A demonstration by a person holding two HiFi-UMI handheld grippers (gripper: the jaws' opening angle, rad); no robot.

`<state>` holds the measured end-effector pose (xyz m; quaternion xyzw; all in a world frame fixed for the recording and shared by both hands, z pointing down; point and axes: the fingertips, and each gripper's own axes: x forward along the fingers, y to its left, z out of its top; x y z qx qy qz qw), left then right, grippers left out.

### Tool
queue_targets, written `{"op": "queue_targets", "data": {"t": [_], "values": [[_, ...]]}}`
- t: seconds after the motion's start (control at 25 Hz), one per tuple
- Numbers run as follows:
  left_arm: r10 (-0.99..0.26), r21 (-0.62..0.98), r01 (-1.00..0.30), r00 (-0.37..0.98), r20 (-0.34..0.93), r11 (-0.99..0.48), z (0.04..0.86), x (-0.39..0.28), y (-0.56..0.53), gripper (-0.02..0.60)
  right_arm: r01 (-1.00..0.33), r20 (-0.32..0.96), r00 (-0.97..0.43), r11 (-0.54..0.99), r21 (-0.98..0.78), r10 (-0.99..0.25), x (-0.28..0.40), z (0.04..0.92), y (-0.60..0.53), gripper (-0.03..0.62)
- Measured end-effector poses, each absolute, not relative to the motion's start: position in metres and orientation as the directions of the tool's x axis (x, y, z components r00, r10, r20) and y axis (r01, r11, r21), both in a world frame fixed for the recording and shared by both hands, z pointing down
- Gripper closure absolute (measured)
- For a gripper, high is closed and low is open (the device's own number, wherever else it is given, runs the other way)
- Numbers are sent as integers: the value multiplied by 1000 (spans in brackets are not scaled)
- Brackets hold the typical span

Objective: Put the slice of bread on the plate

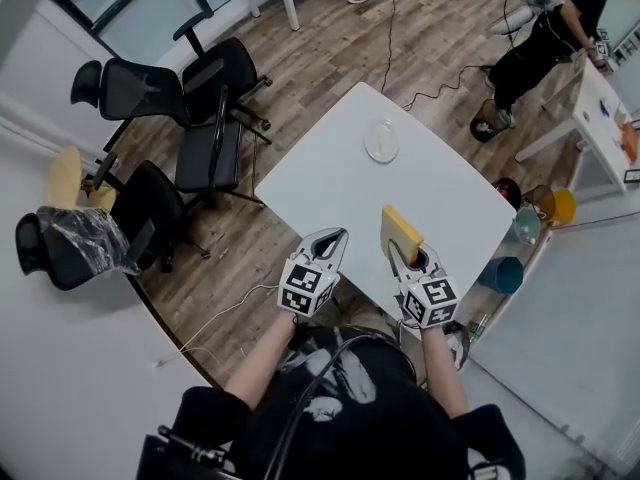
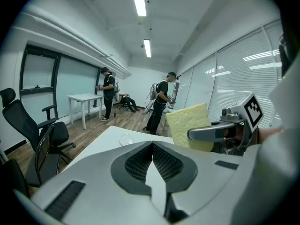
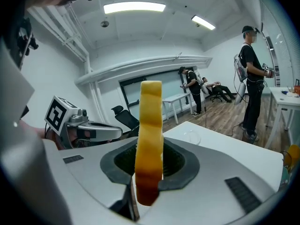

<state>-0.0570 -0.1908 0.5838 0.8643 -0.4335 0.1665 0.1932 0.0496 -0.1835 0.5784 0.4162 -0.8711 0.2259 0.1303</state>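
Yellow bread slice pinched edge-on in right hand-held gripper; left hand-held gripper closed.

The slice of bread in the right gripper looked spongy and rough; the table beneath was smooth, matt white; the plate beyond looked glossy.

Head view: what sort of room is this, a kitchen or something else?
Probably an office or lab workroom rather than a kitchen. Black swivel chairs stand on a wood-look floor, plain white tables serve as desks, and long ceiling strip lights run overhead.
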Motion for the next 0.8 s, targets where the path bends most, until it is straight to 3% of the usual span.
{"op": "queue_targets", "data": {"t": [0.44, 0.6, 0.8], "values": [[-638, 194, -807, 567, 521, -558, 628, -54, -265, 574, -786, 594, -523, 615, -60, -611, 55, 661, -300, 499], [-624, 225, -817, 557, 548, -531, 642, -73, -272, 574, -655, 695, -429, 728, 201, -577, 43, 721, -364, 499], [-646, 263, -846, 526, 553, -464, 656, -103, -278, 574, -495, 743, -203, 722, 484, -638, 50, 783, -458, 499]]}}
